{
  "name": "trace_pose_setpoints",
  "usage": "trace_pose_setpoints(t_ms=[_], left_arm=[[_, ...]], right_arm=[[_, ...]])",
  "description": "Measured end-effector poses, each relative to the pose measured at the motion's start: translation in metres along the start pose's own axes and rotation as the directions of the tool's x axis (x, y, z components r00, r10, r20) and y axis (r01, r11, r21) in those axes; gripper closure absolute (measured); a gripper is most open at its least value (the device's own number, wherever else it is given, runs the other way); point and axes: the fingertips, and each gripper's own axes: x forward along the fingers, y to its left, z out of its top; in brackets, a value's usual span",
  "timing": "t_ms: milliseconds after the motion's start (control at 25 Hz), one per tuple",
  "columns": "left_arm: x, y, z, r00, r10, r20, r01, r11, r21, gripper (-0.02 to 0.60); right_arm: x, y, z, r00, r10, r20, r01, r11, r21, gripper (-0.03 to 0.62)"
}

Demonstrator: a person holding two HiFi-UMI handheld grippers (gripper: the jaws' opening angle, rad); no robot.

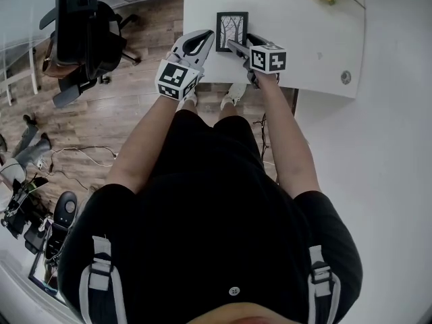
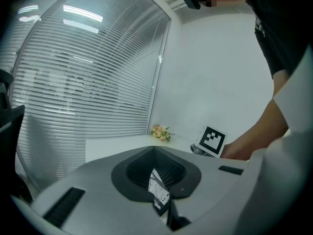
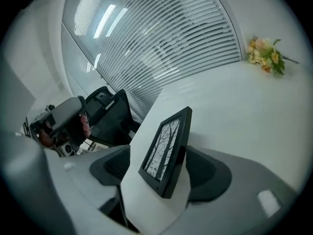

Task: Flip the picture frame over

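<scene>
White tabletop [image 1: 297,39], picture frame [image 1: 231,31] tilted at its near edge: your left gripper [image 1: 211,37] pinched one side, your right gripper [image 3: 164,173] stood spread around it, so a weak pinch could have dropped it off.

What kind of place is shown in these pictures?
Probably an office: a white desk, a black swivel chair on a wood floor, and long slatted blinds along one side.

White table [image 1: 304,19], wooden floor [image 1: 121,110], window blinds [image 2: 88,92]
</scene>
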Motion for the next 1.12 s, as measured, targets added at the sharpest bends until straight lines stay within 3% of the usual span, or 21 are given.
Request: trace_pose_setpoints(t_ms=[560, 840, 1120], left_arm=[[0.006, 0.008, -0.002, 1.000, 0.008, 0.000, -0.008, 1.000, 0.011, 0.575], [0.005, 0.022, 0.001, 1.000, 0.021, -0.009, -0.020, 0.999, 0.024, 0.575], [-0.001, 0.023, 0.021, 0.999, -0.025, 0.027, 0.024, 0.999, 0.032, 0.575]], right_arm=[[-0.007, 0.003, 0.021, 0.999, 0.020, 0.046, -0.019, 0.999, -0.037, 0.238], [-0.028, 0.029, 0.053, 0.988, 0.066, 0.142, -0.045, 0.988, -0.147, 0.238], [-0.056, 0.067, 0.082, 0.956, 0.133, 0.263, -0.052, 0.955, -0.293, 0.238]])
